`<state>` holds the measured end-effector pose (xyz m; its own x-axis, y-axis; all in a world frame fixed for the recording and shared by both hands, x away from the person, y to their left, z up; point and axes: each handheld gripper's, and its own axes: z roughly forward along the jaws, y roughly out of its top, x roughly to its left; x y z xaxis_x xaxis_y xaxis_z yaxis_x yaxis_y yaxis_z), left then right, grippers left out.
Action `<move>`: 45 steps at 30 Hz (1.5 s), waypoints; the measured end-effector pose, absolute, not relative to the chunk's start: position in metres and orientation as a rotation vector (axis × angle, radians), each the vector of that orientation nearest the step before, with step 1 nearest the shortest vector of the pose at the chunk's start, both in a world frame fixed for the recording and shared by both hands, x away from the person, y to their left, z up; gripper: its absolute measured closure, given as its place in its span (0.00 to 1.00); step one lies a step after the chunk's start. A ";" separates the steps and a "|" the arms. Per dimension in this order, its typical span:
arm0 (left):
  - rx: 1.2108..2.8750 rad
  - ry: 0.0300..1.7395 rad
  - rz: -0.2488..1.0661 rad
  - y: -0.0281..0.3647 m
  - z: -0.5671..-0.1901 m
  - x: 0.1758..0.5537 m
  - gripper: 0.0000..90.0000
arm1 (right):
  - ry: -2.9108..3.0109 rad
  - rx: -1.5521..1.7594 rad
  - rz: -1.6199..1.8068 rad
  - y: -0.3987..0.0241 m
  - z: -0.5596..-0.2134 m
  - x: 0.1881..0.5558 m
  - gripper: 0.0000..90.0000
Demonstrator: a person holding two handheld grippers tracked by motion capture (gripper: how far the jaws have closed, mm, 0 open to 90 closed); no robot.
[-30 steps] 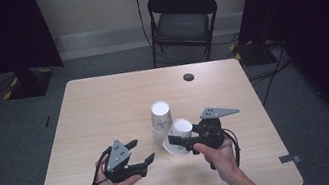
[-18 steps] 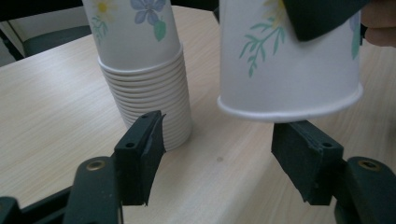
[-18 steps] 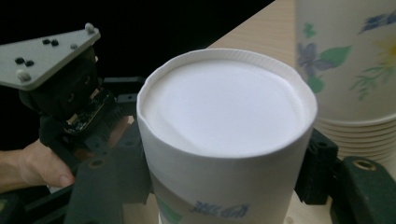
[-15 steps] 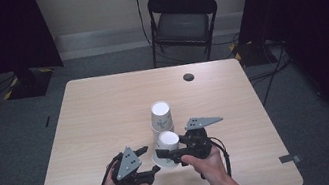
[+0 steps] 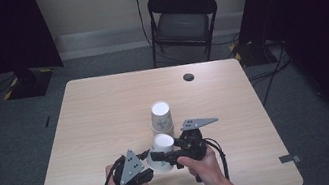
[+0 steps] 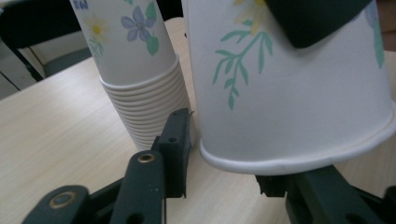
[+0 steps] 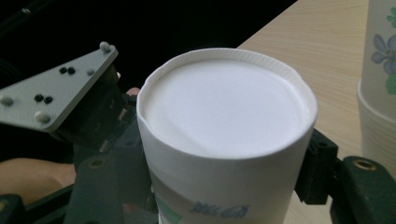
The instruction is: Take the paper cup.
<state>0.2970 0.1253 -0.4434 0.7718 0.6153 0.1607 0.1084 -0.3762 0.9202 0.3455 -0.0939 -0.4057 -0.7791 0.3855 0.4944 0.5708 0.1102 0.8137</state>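
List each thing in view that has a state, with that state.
Held paper cup: upside down, gripped near its base, rim lifted clear of the table.
Cup stack: upside down, standing on the table.
Right gripper: shut on the held cup.
Left gripper: jaws just closing around the cup's rim.
Folding chair: unfolded, unoccupied.

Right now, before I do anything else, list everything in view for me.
single paper cup: one, white with floral print, upside down, near table edge, between both grippers
stack of paper cups: one stack, white floral, upside down, table centre
table: one, light wood
small round object: one, dark, far side of table
folding chair: one, black, behind table
left hand-held gripper: black, jaws just closing at the cup's rim
right hand-held gripper: black, shut on the cup's upper wall
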 end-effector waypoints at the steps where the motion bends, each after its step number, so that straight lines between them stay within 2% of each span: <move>1: 1.907 0.542 0.610 0.124 -0.443 0.296 0.72 | -2.191 -0.965 -1.745 -0.094 -0.406 0.346 0.39; 5: 1.900 0.545 0.625 0.124 -0.444 0.295 0.77 | -2.167 -0.974 -1.730 -0.095 -0.406 0.347 0.39; 12: 1.883 0.563 0.552 0.130 -0.444 0.297 0.83 | -2.116 -0.993 -1.718 -0.095 -0.410 0.349 0.38; 24: 1.839 0.555 0.473 0.136 -0.444 0.302 0.90 | -2.054 -1.014 -1.710 -0.098 -0.411 0.352 0.36; 40: 1.858 0.550 0.464 0.135 -0.444 0.301 0.92 | -2.146 -0.966 -1.698 -0.099 -0.408 0.350 0.31; 45: 1.853 0.565 0.443 0.137 -0.444 0.302 0.93 | -2.149 -0.926 -1.715 -0.098 -0.408 0.349 0.23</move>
<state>0.3021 0.1365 -0.4438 0.8166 0.5763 0.0316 0.1688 -0.2909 0.9417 0.3490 -0.0977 -0.4080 -0.7705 0.3258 0.5480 0.6066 0.1102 0.7874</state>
